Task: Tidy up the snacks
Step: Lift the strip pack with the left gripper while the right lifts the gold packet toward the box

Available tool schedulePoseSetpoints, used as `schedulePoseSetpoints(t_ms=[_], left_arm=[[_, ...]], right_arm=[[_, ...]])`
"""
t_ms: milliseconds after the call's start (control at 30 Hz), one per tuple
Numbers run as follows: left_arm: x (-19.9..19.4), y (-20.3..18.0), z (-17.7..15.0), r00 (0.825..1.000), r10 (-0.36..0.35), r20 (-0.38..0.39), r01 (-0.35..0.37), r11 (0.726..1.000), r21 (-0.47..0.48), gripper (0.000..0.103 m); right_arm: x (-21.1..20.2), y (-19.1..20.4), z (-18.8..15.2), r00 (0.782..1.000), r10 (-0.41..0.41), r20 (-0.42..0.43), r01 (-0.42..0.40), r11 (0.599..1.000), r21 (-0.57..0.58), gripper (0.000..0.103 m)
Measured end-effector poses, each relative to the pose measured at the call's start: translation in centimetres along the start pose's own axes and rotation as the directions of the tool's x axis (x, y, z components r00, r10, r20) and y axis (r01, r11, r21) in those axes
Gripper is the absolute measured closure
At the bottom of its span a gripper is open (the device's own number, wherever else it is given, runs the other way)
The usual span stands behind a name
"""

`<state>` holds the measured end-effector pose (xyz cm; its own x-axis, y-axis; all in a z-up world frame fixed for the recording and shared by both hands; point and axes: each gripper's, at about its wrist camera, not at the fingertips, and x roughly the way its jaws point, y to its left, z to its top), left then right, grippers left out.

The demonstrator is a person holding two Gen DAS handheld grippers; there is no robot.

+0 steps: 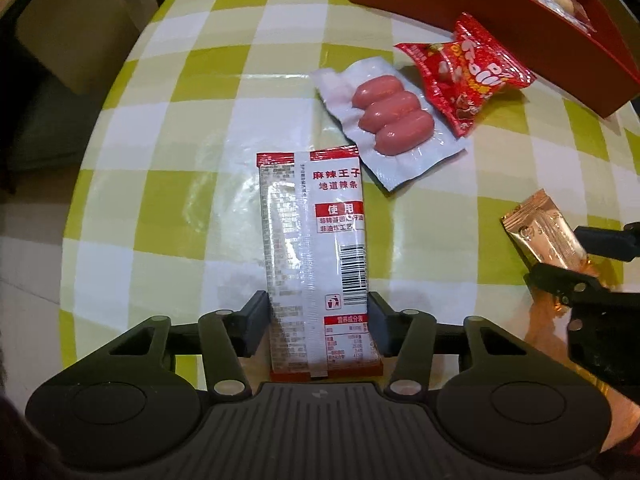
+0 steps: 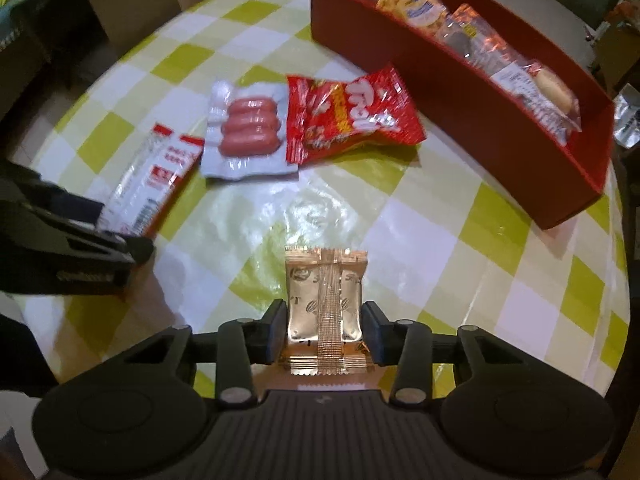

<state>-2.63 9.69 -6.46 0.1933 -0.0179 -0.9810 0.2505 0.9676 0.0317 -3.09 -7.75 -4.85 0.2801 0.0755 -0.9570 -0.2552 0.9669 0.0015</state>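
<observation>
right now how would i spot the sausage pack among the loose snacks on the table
Start at the long red tray on the green-checked tablecloth. Beside its near wall lies a crinkly red foil bag; the clear vacuum pack of three pink sausages touches it. It is the only see-through wrapper.

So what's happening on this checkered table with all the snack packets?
Someone is sorting snacks with a handheld gripper in each hand. The left gripper is closed on a long white and red packet, and the right gripper on a small gold packet, both still low over the table. A sausage pack and a red chip bag lie loose beside the red box, which already holds several snacks.
</observation>
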Motion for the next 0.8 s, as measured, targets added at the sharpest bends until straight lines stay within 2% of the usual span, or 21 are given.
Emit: schedulePoseSetpoints(t_ms=[100,267,567,667,800], left_arm=[[-0.7,-0.3,-0.1,0.999,0.021,0.027,-0.022,0.999,0.024,0.044],[-1.5,-1.2,0.4,0.999,0.006,0.043,-0.007,1.000,0.023,0.044],[-0.4,-1.6,0.7,1.000,0.003,0.024,-0.004,0.999,0.037,0.044],[0.2,-1.6,0.9,1.000,0.002,0.011,-0.002,0.999,0.039,0.043],[0.8,-1.4,1.1,1.000,0.002,0.006,-0.002,0.999,0.044,0.041]], right_arm=[[-0.9,-0.5,0.2,1.000,0.000,0.026,-0.001,1.000,0.024,0.057],[-2.0,-1.2,-0.1,0.999,0.009,0.044,-0.011,0.999,0.047,0.059],[0.4,-1.6,0.4,1.000,0.022,-0.014,-0.021,0.998,0.052,0.057],[1.3,-1.2,1.0,0.998,0.056,-0.031,-0.054,0.998,0.041,0.052],[1.7,-0.3,1.0,0.999,0.027,-0.041,-0.027,1.000,0.002,0.052]])
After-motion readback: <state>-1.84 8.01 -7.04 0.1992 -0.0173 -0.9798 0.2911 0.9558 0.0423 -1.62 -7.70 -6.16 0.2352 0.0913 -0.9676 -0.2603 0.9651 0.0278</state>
